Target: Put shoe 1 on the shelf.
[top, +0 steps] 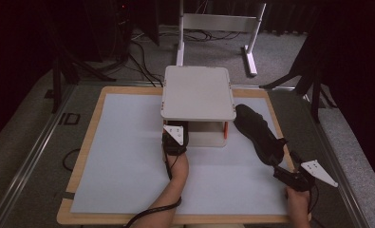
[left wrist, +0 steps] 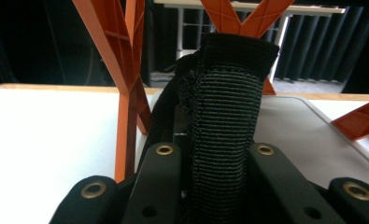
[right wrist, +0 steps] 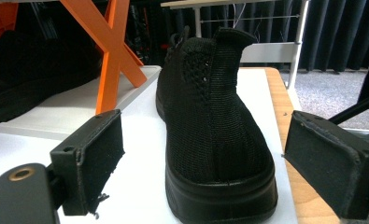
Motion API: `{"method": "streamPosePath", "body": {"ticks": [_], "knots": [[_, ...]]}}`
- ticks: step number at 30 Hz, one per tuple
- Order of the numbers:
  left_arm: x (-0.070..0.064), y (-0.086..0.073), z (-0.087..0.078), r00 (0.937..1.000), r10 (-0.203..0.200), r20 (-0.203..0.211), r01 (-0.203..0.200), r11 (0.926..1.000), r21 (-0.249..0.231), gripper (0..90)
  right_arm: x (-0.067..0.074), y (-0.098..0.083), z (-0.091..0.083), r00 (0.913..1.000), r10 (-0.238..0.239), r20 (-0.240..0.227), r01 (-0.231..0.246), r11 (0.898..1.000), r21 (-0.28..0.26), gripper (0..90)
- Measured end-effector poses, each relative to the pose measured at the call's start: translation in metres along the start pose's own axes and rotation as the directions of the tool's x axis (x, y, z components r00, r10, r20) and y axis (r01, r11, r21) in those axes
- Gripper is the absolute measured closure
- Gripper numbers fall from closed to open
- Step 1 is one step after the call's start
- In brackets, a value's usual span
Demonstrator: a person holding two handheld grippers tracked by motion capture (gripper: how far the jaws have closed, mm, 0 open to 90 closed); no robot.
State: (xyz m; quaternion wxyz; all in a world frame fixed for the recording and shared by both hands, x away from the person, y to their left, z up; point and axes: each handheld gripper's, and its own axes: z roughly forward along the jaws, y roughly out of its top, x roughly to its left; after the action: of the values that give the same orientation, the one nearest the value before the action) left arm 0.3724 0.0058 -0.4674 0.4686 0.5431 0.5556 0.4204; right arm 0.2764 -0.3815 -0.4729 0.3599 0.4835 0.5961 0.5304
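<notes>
Centre of the high view: the left gripper [top: 175, 134] reaches under the white shelf rack [top: 198, 90], and in the left gripper view its jaws are clamped on the heel tab of a black knit shoe [left wrist: 224, 107], the ribbed fabric squeezed between them. That shoe sits on the rack's lower level among the orange cross-braces [left wrist: 126, 84].

Right of centre in the high view lies the second black shoe [top: 258, 133], on the white mat [top: 128, 156] just beside the rack, heel toward the lower right corner. The right gripper [top: 289, 176] waits just behind that heel. In the right gripper view its pads stand wide apart, one on each side of the heel [right wrist: 219, 140], touching nothing.

How will it handle? I'd judge it light, with a soft mesh upper that folds under pressure, and a firmer rubber sole that may drag on the mat. The heel collar looks like the best hold: stiffer than the mesh and narrow enough to pinch. Grab the sidewall instead and the shoe will likely sag and swing.
</notes>
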Motion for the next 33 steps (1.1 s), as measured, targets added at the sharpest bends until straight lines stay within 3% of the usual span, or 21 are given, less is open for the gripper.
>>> {"method": "streamPosePath", "body": {"ticks": [3, 6, 8, 11, 13, 14, 16, 17, 19, 20, 21, 23, 24, 25, 26, 27, 28, 30, 31, 32, 33], "knots": [[0.002, 0.002, -0.001, 0.9997, 0.011, 0.024, -0.011, 0.9999, 0.008, 71.4, 0.001, 0.000, 0.000, 1.0000, -0.006, -0.001, 0.006, 1.000, 0.005, 11.3], [0.008, 0.008, -0.002, 0.9941, 0.003, 0.108, -0.008, 0.9990, 0.043, 54.8, 0.001, 0.000, 0.001, 1.0000, -0.010, 0.000, 0.010, 1.000, 0.007, 11.3], [0.010, 0.012, -0.002, 0.9902, 0.007, 0.140, -0.016, 0.9977, 0.066, 38.7, 0.001, 0.000, 0.001, 0.9999, -0.012, 0.002, 0.012, 1.000, 0.008, 11.3], [0.012, 0.016, -0.003, 0.9846, 0.035, 0.171, -0.047, 0.9966, 0.067, 22.2, 0.001, 0.000, 0.001, 0.9999, -0.012, 0.003, 0.012, 1.000, 0.008, 11.3], [0.015, 0.022, -0.003, 0.9719, 0.040, 0.232, -0.060, 0.9948, 0.082, 14.0, 0.002, 0.000, 0.001, 0.9999, -0.011, 0.003, 0.011, 1.000, 0.009, 11.3], [0.015, 0.022, -0.003, 0.9719, 0.040, 0.232, -0.060, 0.9948, 0.082, 14.1, 0.002, 0.000, 0.001, 0.9999, -0.011, 0.003, 0.011, 1.000, 0.008, 11.3], [0.018, 0.028, -0.008, 0.9596, 0.046, 0.278, -0.069, 0.9949, 0.074, 10.3, 0.002, 0.000, 0.001, 0.9999, -0.010, 0.002, 0.010, 1.000, 0.010, 11.3], [0.018, 0.028, -0.008, 0.9596, 0.046, 0.278, -0.069, 0.9949, 0.074, 8.2, 0.002, 0.000, 0.001, 0.9999, -0.010, 0.002, 0.010, 1.000, 0.010, 11.3], [0.023, 0.034, -0.012, 0.9471, 0.036, 0.319, -0.067, 0.9938, 0.088, 8.2, 0.002, 0.000, 0.001, 0.9999, -0.010, 0.002, 0.010, 1.000, 0.011, 11.3], [0.023, 0.034, -0.012, 0.9471, 0.036, 0.319, -0.067, 0.9938, 0.088, 8.2, 0.002, 0.000, 0.001, 0.9999, -0.010, 0.002, 0.010, 1.000, 0.011, 11.3], [0.027, 0.038, -0.014, 0.9378, 0.030, 0.346, -0.066, 0.9936, 0.092, 8.2, 0.002, 0.000, 0.001, 0.9999, -0.010, 0.002, 0.010, 1.000, 0.013, 11.3], [0.030, 0.039, -0.016, 0.9351, 0.031, 0.353, -0.069, 0.9929, 0.097, 8.1, 0.002, 0.000, 0.001, 0.9999, -0.010, 0.002, 0.010, 1.000, 0.012, 11.4], [0.034, 0.042, -0.019, 0.9236, 0.034, 0.382, -0.079, 0.9916, 0.103, 2.8, 0.002, 0.000, 0.001, 1.0000, -0.010, 0.000, 0.010, 1.000, 0.012, 11.3], [0.034, 0.042, -0.019, 0.9236, 0.034, 0.382, -0.079, 0.9916, 0.103, 2.0, 0.002, 0.000, 0.001, 0.9999, -0.010, -0.003, 0.010, 1.000, 0.012, 11.3], [0.037, 0.042, -0.021, 0.9160, 0.043, 0.399, -0.089, 0.9913, 0.097, 2.0, 0.002, 0.000, 0.001, 0.9999, -0.010, -0.003, 0.010, 1.000, 0.012, 11.3], [0.040, 0.043, -0.023, 0.9004, 0.064, 0.430, -0.117, 0.9882, 0.098, 2.0, 0.002, 0.000, 0.002, 0.9998, -0.019, -0.005, 0.019, 1.000, 0.011, 11.3], [0.040, 0.043, -0.023, 0.9004, 0.064, 0.430, -0.117, 0.9882, 0.098, 2.1, 0.002, 0.000, 0.002, 0.9998, -0.019, -0.005, 0.019, 1.000, 0.011, 11.3], [0.048, 0.042, -0.029, 0.8837, 0.100, 0.457, -0.148, 0.9866, 0.070, 2.1, 0.003, 0.000, 0.003, 0.9996, -0.030, 0.003, 0.029, 0.999, 0.018, 11.3], [0.051, 0.041, -0.031, 0.8739, 0.098, 0.476, -0.142, 0.9882, 0.057, 2.1, 0.003, 0.000, 0.003, 0.9996, -0.028, 0.001, 0.028, 0.999, 0.017, 11.3], [0.051, 0.041, -0.031, 0.8739, 0.098, 0.476, -0.142, 0.9882, 0.057, 2.1, 0.003, 0.000, 0.003, 0.9996, -0.028, 0.001, 0.028, 0.999, 0.017, 11.3], [0.055, 0.041, -0.032, 0.8737, 0.102, 0.476, -0.147, 0.9874, 0.058, 2.1, 0.002, 0.001, 0.002, 0.9986, -0.012, -0.051, 0.013, 1.000, 0.017, 11.3]]}}
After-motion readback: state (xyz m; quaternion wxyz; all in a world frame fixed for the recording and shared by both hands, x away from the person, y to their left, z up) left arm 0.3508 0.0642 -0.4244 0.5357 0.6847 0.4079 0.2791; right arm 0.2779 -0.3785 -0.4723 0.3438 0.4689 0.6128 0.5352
